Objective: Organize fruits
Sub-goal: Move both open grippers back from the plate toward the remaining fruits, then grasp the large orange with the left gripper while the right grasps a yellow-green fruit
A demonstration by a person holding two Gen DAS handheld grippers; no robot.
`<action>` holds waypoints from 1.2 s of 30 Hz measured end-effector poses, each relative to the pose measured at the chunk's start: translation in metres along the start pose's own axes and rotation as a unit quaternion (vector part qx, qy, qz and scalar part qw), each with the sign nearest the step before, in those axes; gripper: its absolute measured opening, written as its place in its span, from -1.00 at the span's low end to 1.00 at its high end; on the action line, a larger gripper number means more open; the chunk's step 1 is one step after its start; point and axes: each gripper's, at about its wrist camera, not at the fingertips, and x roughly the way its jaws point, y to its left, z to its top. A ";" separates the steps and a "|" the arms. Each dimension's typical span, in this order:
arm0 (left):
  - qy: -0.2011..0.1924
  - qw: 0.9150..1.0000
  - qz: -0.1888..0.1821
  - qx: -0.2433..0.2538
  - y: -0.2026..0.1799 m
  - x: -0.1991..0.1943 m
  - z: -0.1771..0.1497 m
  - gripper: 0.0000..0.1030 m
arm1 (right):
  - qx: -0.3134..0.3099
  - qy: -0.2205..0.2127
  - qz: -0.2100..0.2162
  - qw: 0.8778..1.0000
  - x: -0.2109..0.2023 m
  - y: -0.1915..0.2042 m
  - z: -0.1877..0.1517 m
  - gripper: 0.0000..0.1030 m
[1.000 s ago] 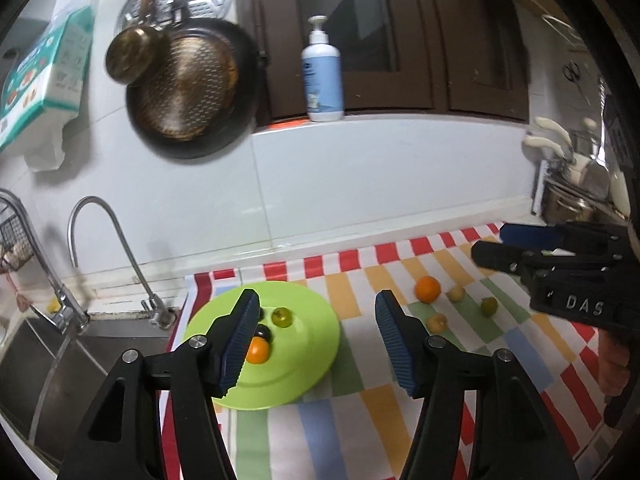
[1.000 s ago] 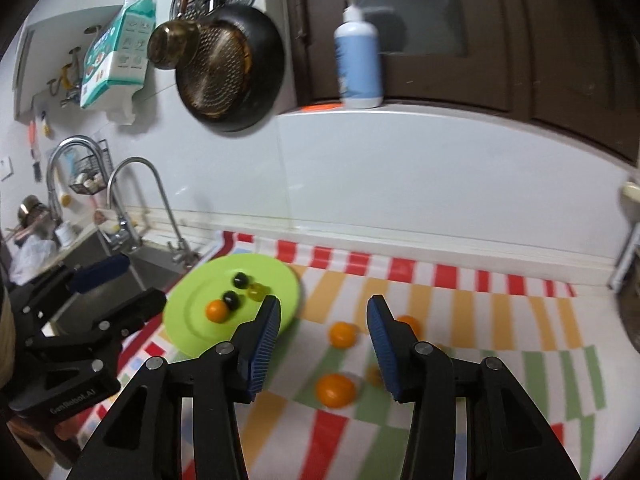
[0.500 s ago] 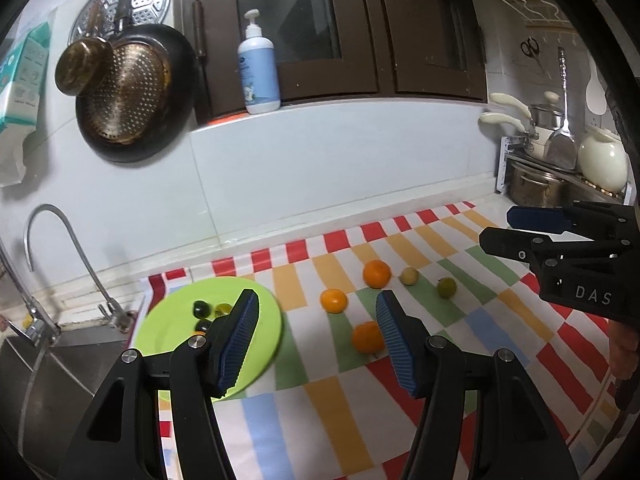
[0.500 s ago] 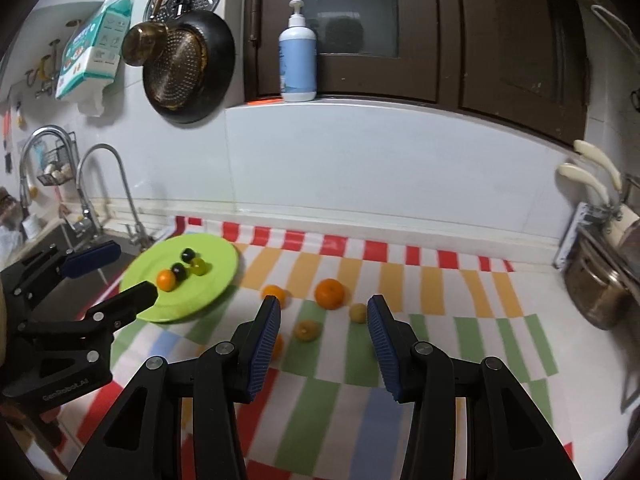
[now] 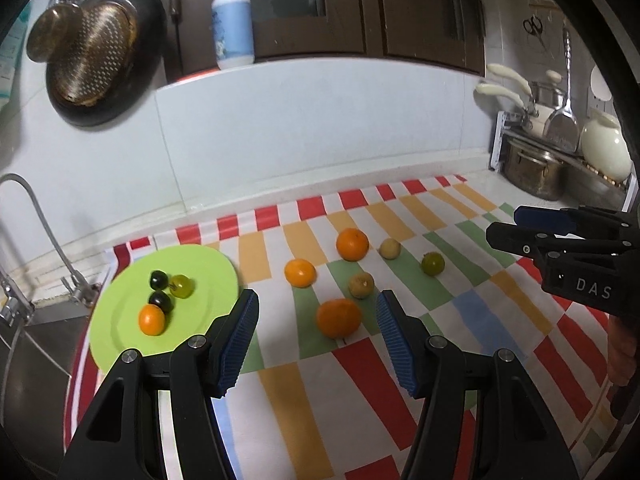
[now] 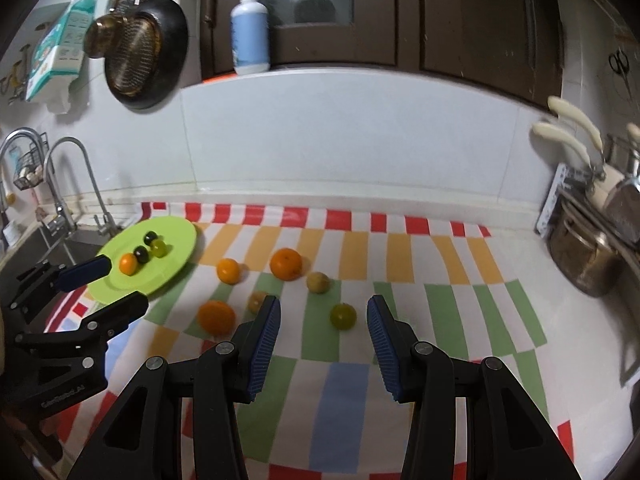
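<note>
Both grippers hovered empty above the counter (image 6: 520,264), which was covered by a striped cloth (image 6: 400,256). The left gripper (image 5: 316,332) had its jaws spread, with the nearest orange (image 5: 338,318) framed in the gap beyond them but not touched. The right gripper (image 6: 322,334) also stood apart, holding nothing, and a green fruit (image 6: 343,317) lay on the cloth just ahead of its pads. The green plate (image 5: 120,320) sat at the sink end of the cloth and already held a small orange (image 5: 152,320), two dark fruits and a pale green one. Six pieces lay loose on the cloth: three oranges, two yellowish fruits, possibly small plums or limes since the blur made them hard to name, and the green one. The step in hand appeared to be an approach for a pick. To do it well, each gripper would need to descend squarely over its own fruit, keeping the pads level with the fruit's widest part before closing, because round fruit would roll off a glancing touch. Closing gently should avoid bruising, and the two hands ought to keep well apart on the way to the plate.
</note>
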 end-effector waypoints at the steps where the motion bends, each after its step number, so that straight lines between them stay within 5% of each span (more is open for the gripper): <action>1: 0.004 1.000 -0.001 0.001 -0.001 0.004 -0.001 0.16 | 0.003 0.004 -0.001 1.000 0.003 -0.002 -0.001 -0.10; 16: 0.063 0.998 -0.004 -0.001 -0.005 0.057 -0.014 0.16 | 0.016 0.072 0.016 0.997 0.066 -0.022 -0.015 -0.10; 36: 0.112 0.993 -0.024 -0.024 -0.005 0.103 -0.016 0.07 | 0.020 0.105 0.036 0.994 0.123 -0.031 -0.011 -0.18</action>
